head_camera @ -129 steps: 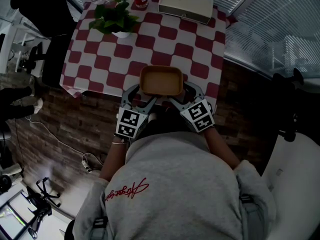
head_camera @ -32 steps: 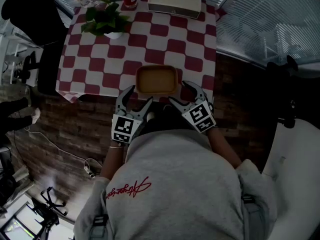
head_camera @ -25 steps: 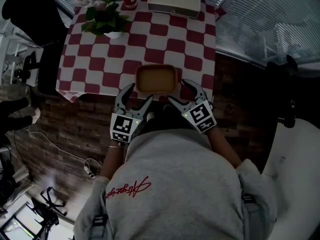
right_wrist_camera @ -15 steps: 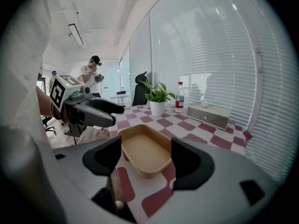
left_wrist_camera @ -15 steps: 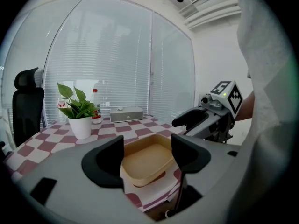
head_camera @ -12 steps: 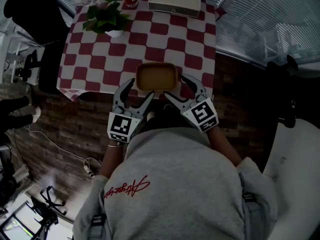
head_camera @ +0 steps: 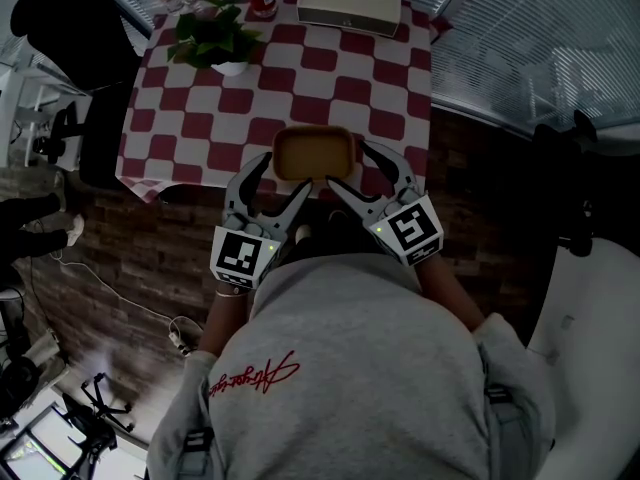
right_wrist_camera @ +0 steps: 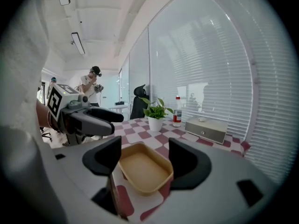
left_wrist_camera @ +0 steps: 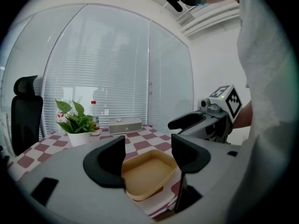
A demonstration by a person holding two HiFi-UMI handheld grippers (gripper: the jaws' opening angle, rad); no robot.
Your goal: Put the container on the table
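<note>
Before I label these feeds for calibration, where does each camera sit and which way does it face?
Head view: on the person's head, facing steeply down at table, container, left gripper, right gripper; shoulders fill the bottom.
Left gripper view: on the left gripper, facing along its open jaws to the container; right gripper at right.
Right gripper view: on the right gripper, along its open jaws to the container; left gripper at left.
Both gripper views share the container.

Colour check from my claws:
Container (head_camera: 314, 154) tan; tablecloth (head_camera: 200, 118) red-and-white check; plant (head_camera: 212, 34) green, pot (head_camera: 232, 68) white; my left gripper (head_camera: 283, 176) and right gripper (head_camera: 352, 168) grey, pads (left_wrist_camera: 110, 164) black, markers black-and-white squares.
</note>
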